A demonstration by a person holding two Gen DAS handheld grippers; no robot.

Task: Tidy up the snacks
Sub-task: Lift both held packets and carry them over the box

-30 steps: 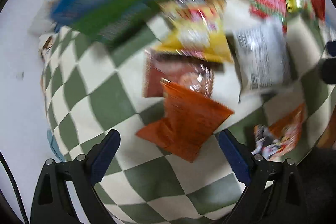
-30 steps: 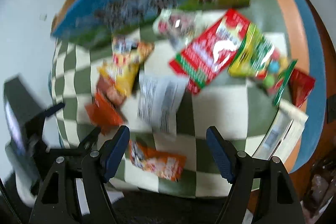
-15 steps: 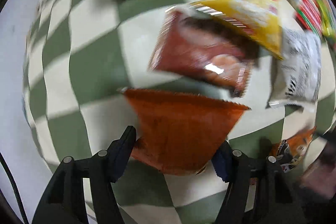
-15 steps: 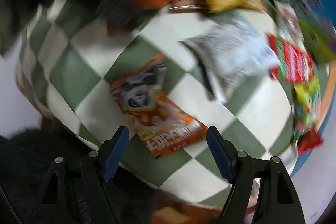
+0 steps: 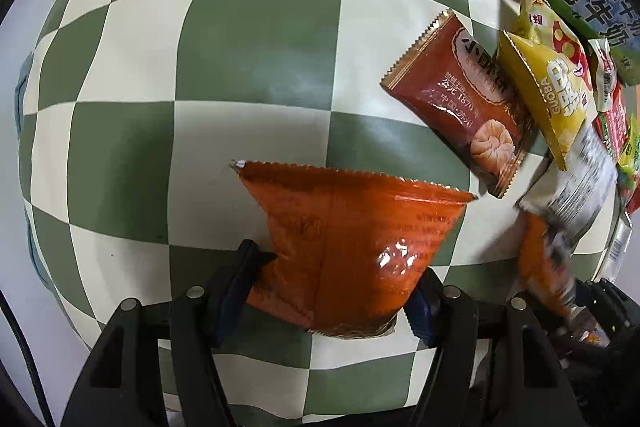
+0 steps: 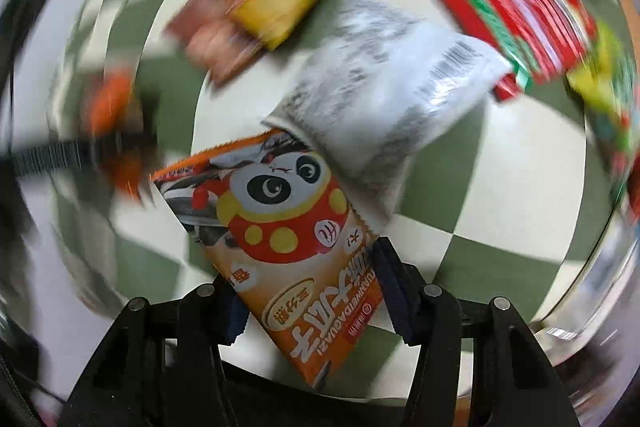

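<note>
Checkered cloth [image 5: 256,51], left tool [image 5: 332,291] pinching upright orange packet [image 5: 348,247], right tool [image 6: 312,297] pinching tilted panda packet [image 6: 288,227].

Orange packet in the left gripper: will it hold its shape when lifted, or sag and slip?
The orange packet looks puffy and thin-walled, so probably light and floppy. Its glossy film may slide between the left gripper's pads, which pinch only its lower end.
</note>
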